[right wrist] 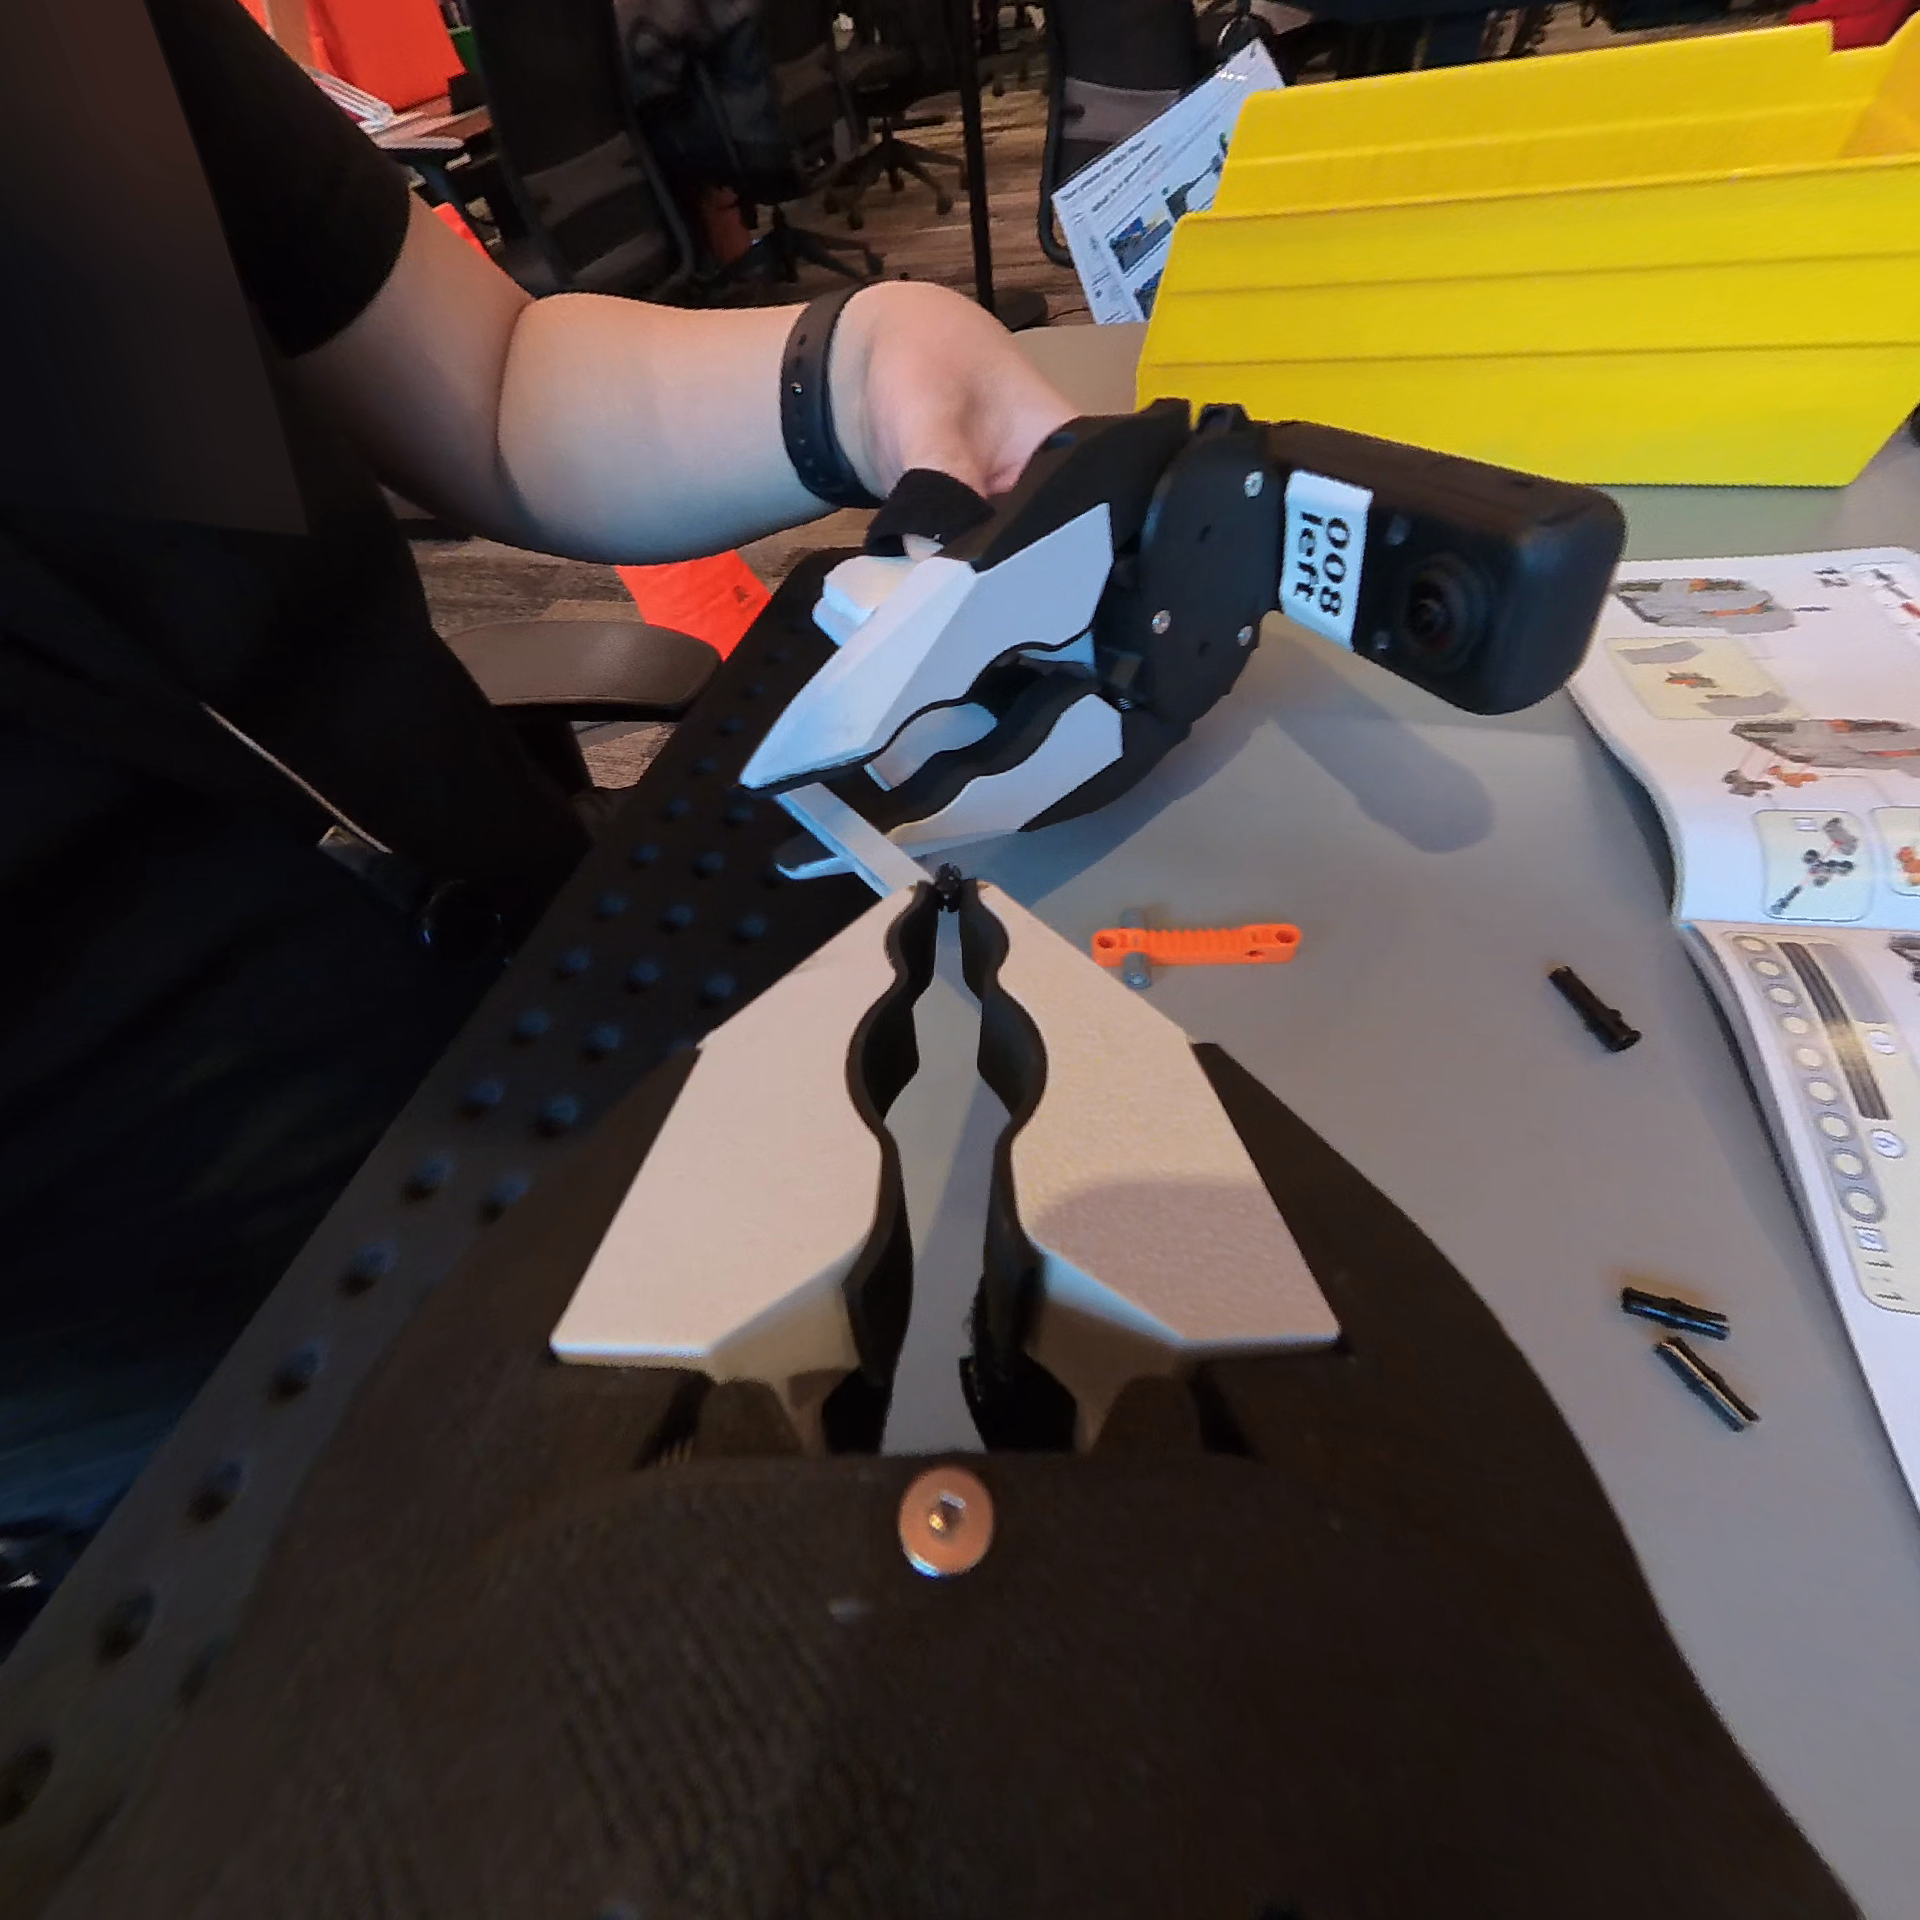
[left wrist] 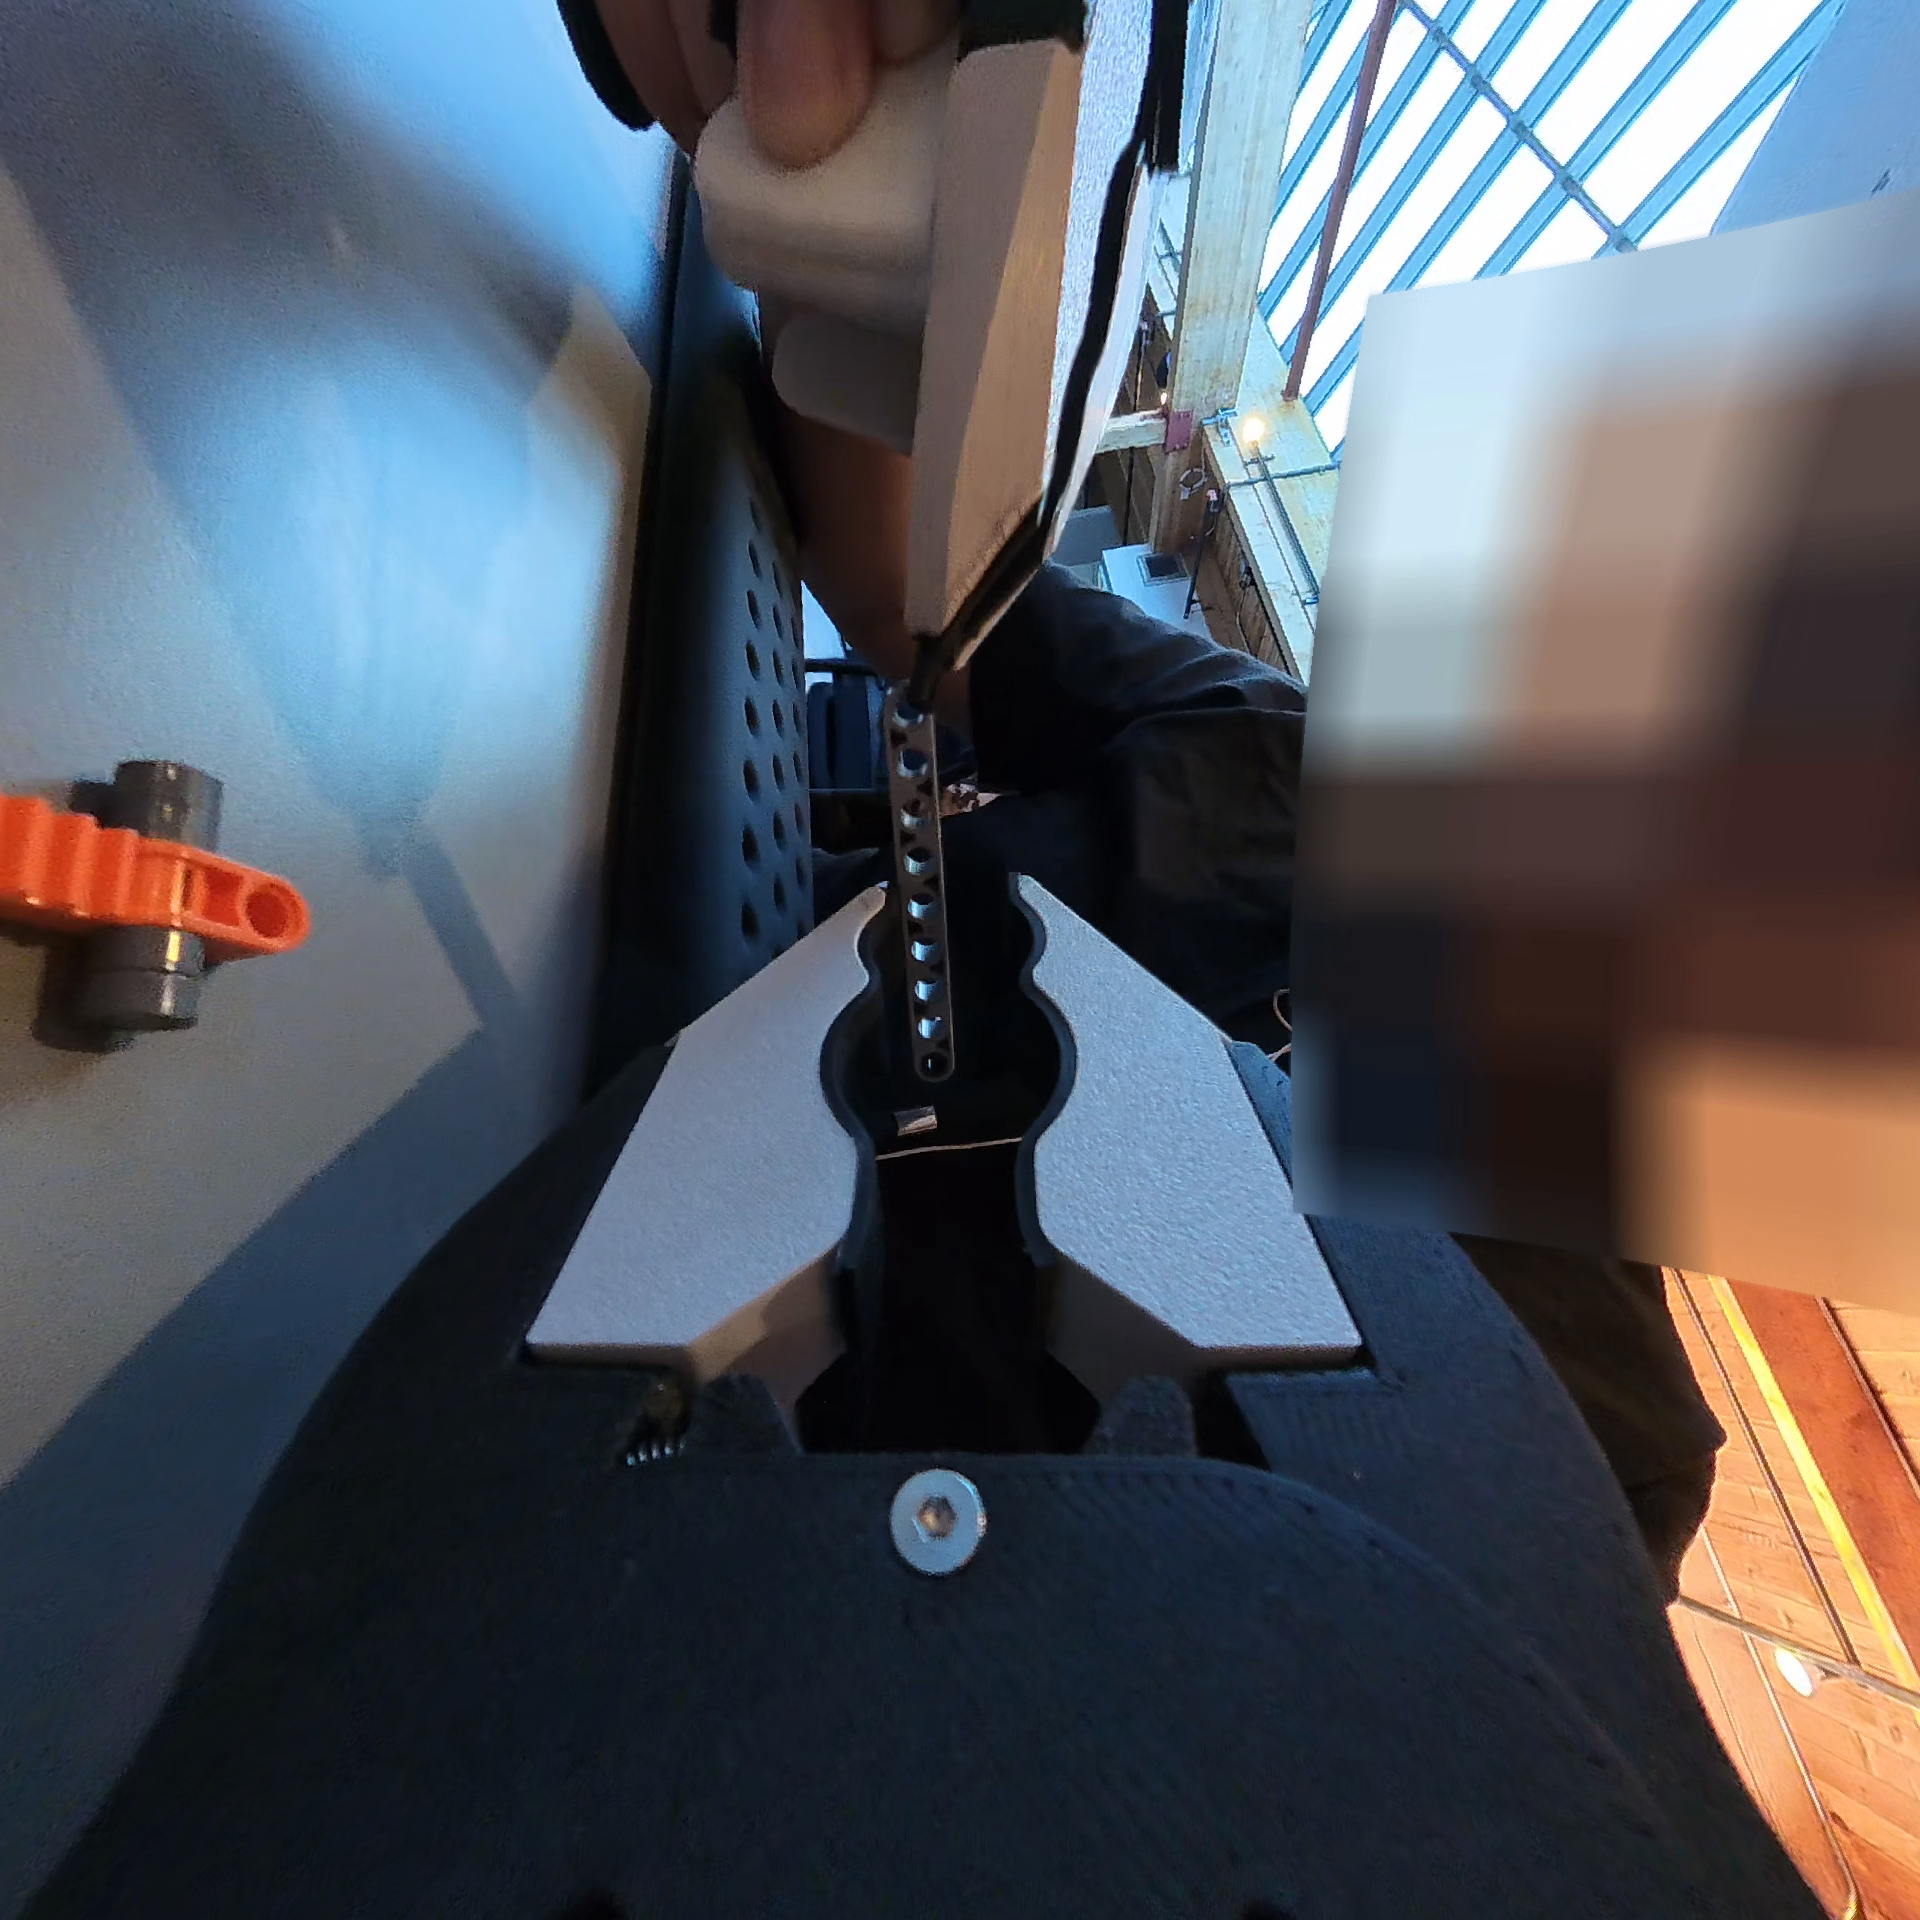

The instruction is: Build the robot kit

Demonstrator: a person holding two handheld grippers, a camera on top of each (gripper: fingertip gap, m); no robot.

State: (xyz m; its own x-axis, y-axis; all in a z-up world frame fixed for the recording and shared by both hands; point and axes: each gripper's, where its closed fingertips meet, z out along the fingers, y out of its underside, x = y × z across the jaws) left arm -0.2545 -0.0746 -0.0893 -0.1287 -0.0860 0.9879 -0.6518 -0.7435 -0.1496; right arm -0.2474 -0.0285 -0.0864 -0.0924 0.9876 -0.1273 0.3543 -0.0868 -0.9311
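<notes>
My left gripper (left wrist: pixel 951 894) is open a little, with a grey perforated beam (left wrist: pixel 920 883) between its fingers. The beam lies against one finger and a dark gap shows on its other side. In the right wrist view the left gripper (right wrist: pixel 774 821) is tilted above the table's near edge, and the beam (right wrist: pixel 862 857) sticks out from it. My right gripper (right wrist: pixel 948 894) is shut on a small black pin (right wrist: pixel 948 900) and holds it against the beam's far end. In the left wrist view the right gripper (left wrist: pixel 940 649) comes in from above with the pin (left wrist: pixel 923 670) at the beam's top hole.
An orange toothed piece on a grey pin (right wrist: pixel 1195 940) lies on the grey table (right wrist: pixel 1351 1143), and also shows in the left wrist view (left wrist: pixel 156 894). Three black pins (right wrist: pixel 1595 1008) lie to the right beside an open booklet (right wrist: pixel 1766 727). A yellow bin (right wrist: pixel 1507 312) stands behind. The black perforated table edge (right wrist: pixel 623 987) runs on the left. There is about 5 cm between the tips of the two grippers.
</notes>
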